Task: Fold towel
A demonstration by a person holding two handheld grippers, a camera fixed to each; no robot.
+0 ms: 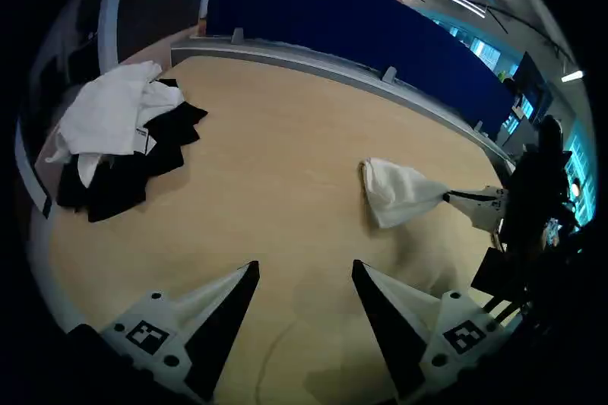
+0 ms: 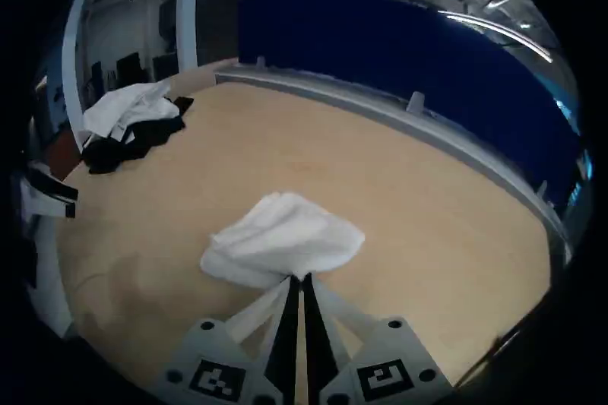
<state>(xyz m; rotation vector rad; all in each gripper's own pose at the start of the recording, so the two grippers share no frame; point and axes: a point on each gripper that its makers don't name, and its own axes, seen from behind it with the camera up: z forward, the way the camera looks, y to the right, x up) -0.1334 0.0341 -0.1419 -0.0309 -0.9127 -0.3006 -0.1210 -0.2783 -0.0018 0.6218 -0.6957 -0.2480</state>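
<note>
Now right tongs [image 2: 298, 280] clamped on near edge of white towel [image 2: 283, 247], bunched on wooden surface [image 2: 425, 200], roughly mid-way across. Beside it, left tongs [image 1: 305, 267] spread wide, gripping nothing. Far corner, well apart: heap of white and black cloths [image 1: 114, 139].

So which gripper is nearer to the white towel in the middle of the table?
Right. The right gripper is shut on the edge of the towel; the left gripper is open and stands apart from it, touching nothing.

The towel's [image 2: 283, 242] pinched edge is hidden between the right gripper's [image 2: 299, 279] fingers.
</note>
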